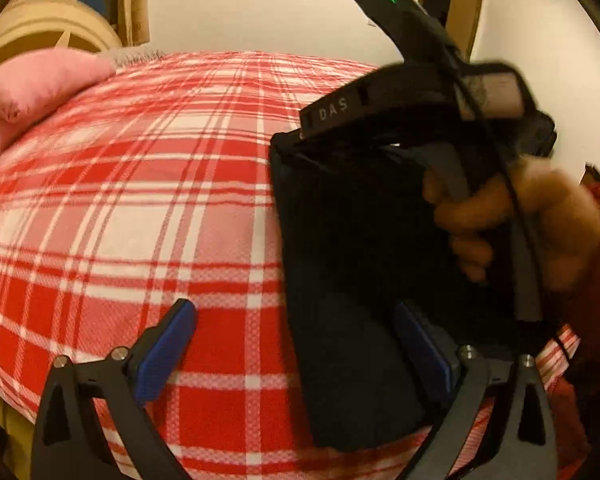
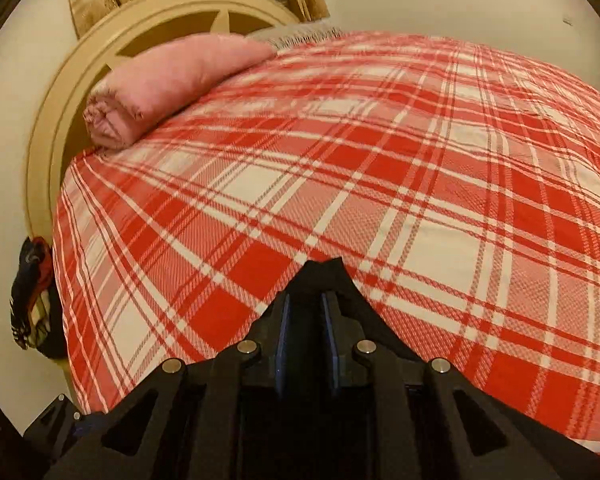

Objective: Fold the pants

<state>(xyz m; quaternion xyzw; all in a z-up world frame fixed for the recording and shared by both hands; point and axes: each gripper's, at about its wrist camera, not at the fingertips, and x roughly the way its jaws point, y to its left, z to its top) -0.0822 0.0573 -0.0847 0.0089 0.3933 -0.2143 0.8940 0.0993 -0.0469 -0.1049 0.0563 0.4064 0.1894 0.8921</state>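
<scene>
Black pants (image 1: pixel 352 280) hang as a folded dark panel above the red plaid bed (image 1: pixel 140 200), held up by my right gripper (image 1: pixel 300 134), whose jaws are shut on the top edge. In the right wrist view the right gripper (image 2: pixel 305 300) is shut on a peak of black pants cloth (image 2: pixel 324 272), high over the bed (image 2: pixel 340 160). My left gripper (image 1: pixel 296 344) is open and empty. Its left finger (image 1: pixel 164 356) is over the bedspread; its right finger (image 1: pixel 424 352) is in front of the lower part of the hanging pants.
A rolled pink blanket (image 2: pixel 172 80) lies at the head of the bed, also in the left wrist view (image 1: pixel 32 92). A cream headboard (image 2: pixel 140 32) stands behind it. A dark patterned bag (image 2: pixel 32 300) hangs at the bed's left side. A hand (image 1: pixel 520 216) holds the right gripper's handle.
</scene>
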